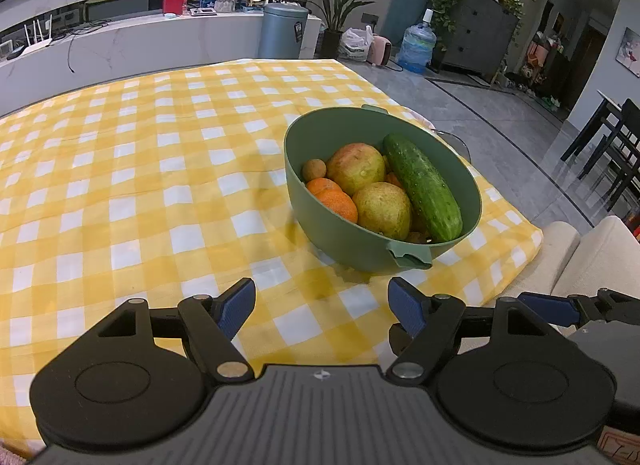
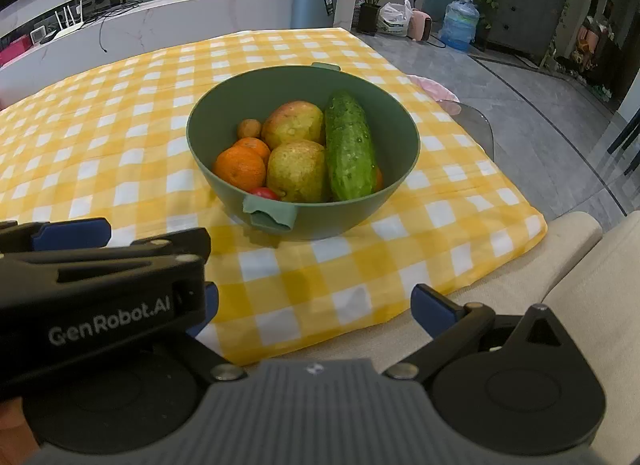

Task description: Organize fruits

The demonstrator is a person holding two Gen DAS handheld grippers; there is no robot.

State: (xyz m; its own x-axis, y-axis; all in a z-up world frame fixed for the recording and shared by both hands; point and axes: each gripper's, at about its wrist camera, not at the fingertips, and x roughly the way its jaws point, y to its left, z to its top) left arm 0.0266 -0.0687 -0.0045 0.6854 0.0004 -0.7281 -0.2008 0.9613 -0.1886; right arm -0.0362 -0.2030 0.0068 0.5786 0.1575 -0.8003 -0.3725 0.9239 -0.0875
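- A green bowl (image 2: 304, 213) is set on the right part of the desk (image 1: 120, 193), which is covered by a yellow and white checked cloth (image 2: 120, 113).
- The bowl is filled with produce: a cucumber (image 2: 349, 147) is laid along the right side, its far end leaning on the rim.
- Two yellowish apples (image 2: 297, 169) are seen in the middle, one nearer and one farther, touching each other and the cucumber.
- Two oranges (image 2: 240, 167) are packed at the left, against the bowl's wall, and a small brown fruit (image 2: 249, 129) is lodged behind them.
- A small red fruit (image 2: 266, 193) is tucked at the near rim, just above the bowl's near handle (image 2: 269, 213).
- The left gripper (image 1: 322, 307) is held over the cloth, near the bowl but apart from it; its blue-padded fingers (image 1: 238, 307) are spread wide with nothing between them.
- The right gripper (image 2: 316, 305) is held at the near right edge of the desk; its fingers (image 2: 434, 309) are released and empty, the left one partly hidden behind the left gripper's body.
- Past the far edge of the desk a white counter (image 1: 140, 41), a grey bin (image 1: 282, 31) and a water bottle (image 1: 418, 45) on the floor can be seen.
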